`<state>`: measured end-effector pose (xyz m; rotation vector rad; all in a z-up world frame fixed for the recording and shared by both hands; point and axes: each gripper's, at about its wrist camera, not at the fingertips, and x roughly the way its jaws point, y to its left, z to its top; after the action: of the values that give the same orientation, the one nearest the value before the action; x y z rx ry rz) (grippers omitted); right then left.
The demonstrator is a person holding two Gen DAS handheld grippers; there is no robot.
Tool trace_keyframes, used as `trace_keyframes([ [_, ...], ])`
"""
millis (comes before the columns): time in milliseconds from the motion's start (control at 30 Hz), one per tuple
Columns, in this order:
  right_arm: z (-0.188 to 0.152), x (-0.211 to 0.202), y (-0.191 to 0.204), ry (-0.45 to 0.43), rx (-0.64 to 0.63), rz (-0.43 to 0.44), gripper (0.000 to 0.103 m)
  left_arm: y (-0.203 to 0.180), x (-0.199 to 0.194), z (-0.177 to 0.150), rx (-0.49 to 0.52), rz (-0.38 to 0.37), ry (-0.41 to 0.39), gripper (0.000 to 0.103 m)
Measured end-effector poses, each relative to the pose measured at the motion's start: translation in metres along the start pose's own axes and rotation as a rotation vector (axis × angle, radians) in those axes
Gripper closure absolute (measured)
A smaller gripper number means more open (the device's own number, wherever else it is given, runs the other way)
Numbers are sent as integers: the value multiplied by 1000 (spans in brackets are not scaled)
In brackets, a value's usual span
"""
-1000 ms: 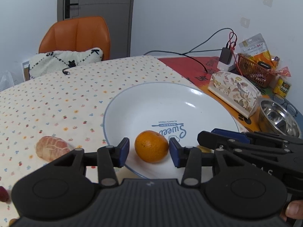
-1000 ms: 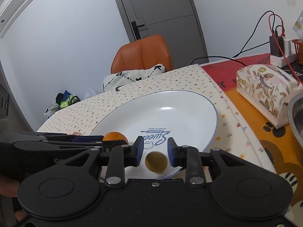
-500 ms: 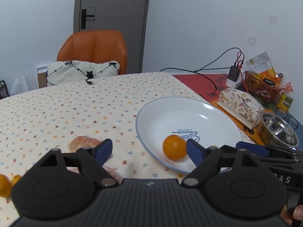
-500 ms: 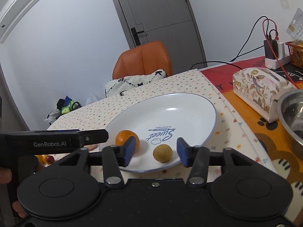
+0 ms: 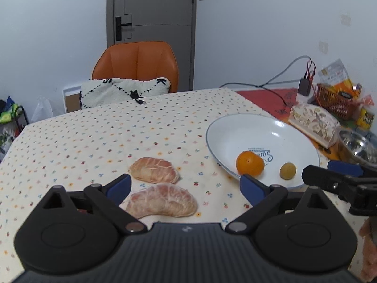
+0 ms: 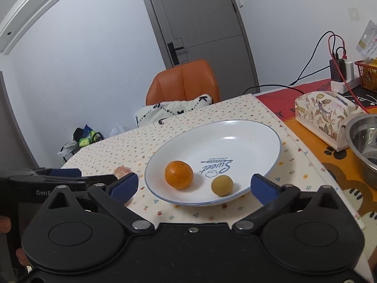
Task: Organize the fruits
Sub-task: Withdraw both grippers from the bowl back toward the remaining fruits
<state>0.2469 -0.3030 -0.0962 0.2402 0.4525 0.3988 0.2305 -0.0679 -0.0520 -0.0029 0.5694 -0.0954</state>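
Left wrist view shows the left tool [image 5: 186, 187] spread wide and empty above two peeled pomelo segments lying on the dotted tabletop [image 5: 94, 139]. The near segment [image 5: 162, 204] sits between the blue fingertips [image 5: 119, 185]; the far segment [image 5: 154, 170] lies just beyond it. Likely next comes picking up the near one: lower squarely over its middle, close gently since the pale pink, veined flesh looks soft, then carry it to the white plate [image 5: 235, 127]. The orange [image 6: 179, 174] and a small yellow-green fruit [image 6: 222, 185] already rest in the plate, apart. The right tool [image 6: 194, 187] hovers at the plate's near rim, released and holding nothing.
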Motion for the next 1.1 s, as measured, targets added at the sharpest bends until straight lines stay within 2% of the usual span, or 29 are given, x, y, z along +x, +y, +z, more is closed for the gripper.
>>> trace_keyframes([
  [133, -1, -3, 6, -15, -2, 1, 0, 8, -14, -1, -15, -8, -56, 0],
  [333, -1, -5, 12, -18, 20, -18, 0, 19, -28, -2, -24, 12, -75, 0],
  [567, 0, -11, 25, -36, -21, -19, 0, 34, -45, -10, -39, 24, -95, 0],
  [900, 1, -9, 54, 8, -101, 35, 0, 57, -69, -25, -52, 49, -98, 0],
  [1100, 3, -14, 68, -16, -103, 74, 0, 76, -83, -30, -78, 77, -104, 0],
])
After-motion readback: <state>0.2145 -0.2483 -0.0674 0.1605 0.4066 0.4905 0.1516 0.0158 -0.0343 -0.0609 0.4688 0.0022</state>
